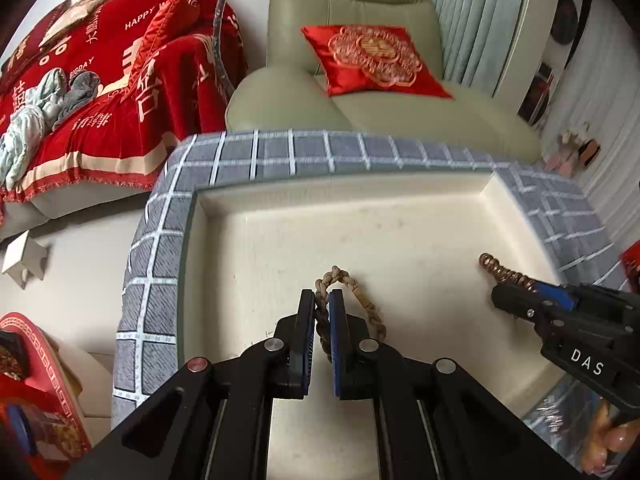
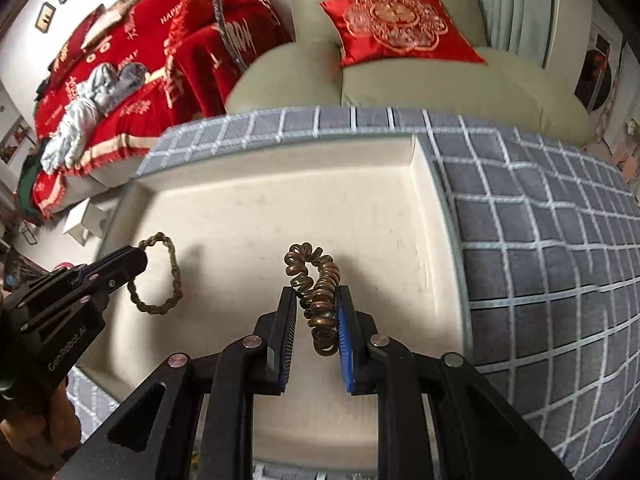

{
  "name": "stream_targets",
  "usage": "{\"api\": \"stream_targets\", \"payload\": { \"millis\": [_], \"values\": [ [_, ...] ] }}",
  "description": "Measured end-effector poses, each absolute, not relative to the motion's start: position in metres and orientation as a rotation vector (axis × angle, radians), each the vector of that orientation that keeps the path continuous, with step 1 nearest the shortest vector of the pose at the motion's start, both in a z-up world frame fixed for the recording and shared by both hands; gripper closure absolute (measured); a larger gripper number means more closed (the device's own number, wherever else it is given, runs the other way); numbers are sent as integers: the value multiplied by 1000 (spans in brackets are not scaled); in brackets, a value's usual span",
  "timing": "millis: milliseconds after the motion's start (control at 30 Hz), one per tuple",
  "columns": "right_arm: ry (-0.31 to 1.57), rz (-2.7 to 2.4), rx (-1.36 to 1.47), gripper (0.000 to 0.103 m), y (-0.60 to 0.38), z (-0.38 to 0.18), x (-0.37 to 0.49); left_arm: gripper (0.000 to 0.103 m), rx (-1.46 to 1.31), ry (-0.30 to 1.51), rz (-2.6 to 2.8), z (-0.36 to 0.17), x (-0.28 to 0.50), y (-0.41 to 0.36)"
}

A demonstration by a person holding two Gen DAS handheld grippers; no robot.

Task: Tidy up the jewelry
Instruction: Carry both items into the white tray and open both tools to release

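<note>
We hold both pieces over the tray (image 1: pixel 400 216); our left gripper (image 1: pixel 322 300) pinches the braided bracelet (image 1: pixel 352 280); our right gripper (image 2: pixel 318 296) pinches the coil bracelet (image 2: pixel 320 280); neither is laid down yet; placing remains.

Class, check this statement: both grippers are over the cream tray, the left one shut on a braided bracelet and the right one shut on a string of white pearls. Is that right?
One detail is wrong. The right gripper is shut on a coppery coiled-ring bracelet, not white pearls, as the right wrist view shows. The rest stands: the left gripper is shut on the braided bracelet, both over the cream tray.
</note>
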State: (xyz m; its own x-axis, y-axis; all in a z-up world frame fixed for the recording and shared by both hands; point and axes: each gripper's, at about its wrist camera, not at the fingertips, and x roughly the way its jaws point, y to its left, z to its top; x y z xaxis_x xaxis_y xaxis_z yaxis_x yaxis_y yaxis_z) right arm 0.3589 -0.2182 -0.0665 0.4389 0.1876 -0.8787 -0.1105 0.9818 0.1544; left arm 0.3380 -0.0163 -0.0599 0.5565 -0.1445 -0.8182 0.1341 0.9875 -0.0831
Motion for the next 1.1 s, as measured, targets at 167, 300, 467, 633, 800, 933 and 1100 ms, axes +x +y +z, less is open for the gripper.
{"api": "stream_targets", "payload": {
  "millis": [167,300,467,633,800,933,1100],
  "values": [
    [1086,185,44,75,-213,-68,355,79,64,985,-112,-75,339,-21],
    [1062,181,59,34,-213,-58,348,79,91,978,-90,-72,338,-22],
    [1019,191,115,27,-223,-34,336,79,82,949,-78,-68,332,-20],
    [986,201,133,23,-224,-20,320,79,67,944,-75,-66,330,-18],
    [987,205,128,23,-224,-20,312,79,83,950,-73,-69,328,-20],
    [998,200,142,23,-227,-23,309,79,87,947,-81,-69,328,-21],
    [993,200,164,23,-234,-19,302,0,98,913,-53,-62,324,-23]
  ]
}}
